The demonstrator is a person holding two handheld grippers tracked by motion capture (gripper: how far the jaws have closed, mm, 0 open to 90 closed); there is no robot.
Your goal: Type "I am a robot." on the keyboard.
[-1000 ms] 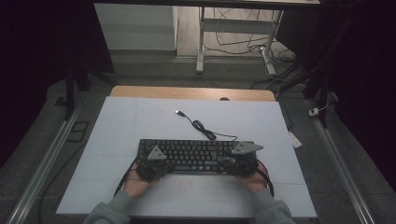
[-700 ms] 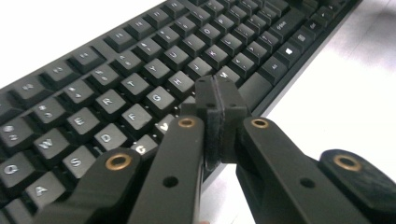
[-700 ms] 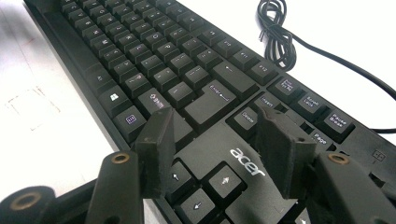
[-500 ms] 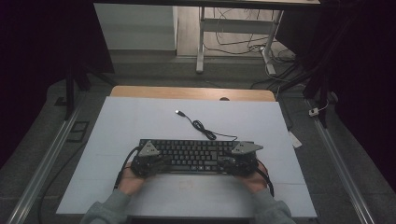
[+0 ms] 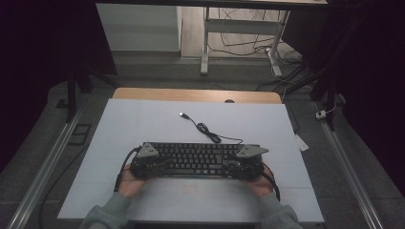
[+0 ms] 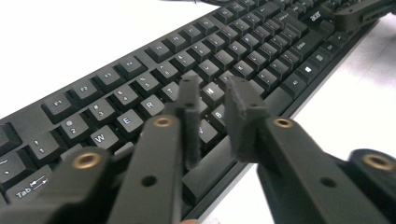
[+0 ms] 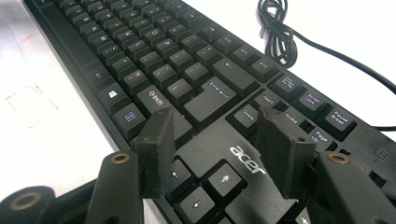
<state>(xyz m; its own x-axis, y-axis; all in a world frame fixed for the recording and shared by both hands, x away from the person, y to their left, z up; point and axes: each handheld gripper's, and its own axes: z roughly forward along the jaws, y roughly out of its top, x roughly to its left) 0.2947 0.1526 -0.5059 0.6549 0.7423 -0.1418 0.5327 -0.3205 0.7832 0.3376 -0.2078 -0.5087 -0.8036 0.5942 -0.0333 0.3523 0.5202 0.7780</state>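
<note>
The black keyboard (image 5: pixel 198 160) is lying across the near middle of the white table (image 5: pixel 143 119), with the left gripper (image 6: pixel 212 100) hovering over its letter keys, jaws just opening and nothing between them. The right gripper (image 7: pixel 212 135) is hanging with jaws apart and empty above the arrow keys (beside the "acer" logo (image 7: pixel 246 158)), so a careless dip is likely pressing stray keys such as "Enter" (image 7: pixel 219 91) or nudging the board askew.

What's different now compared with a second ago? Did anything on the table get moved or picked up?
The left gripper has just been opening its jaws; they now stand a little apart above the letter keys, nothing between them. That hand shifted only slightly at the left end of the keyboard. The right gripper kept its jaws open over the arrow keys. The keyboard, its coiled cable and the table look unchanged.
</note>
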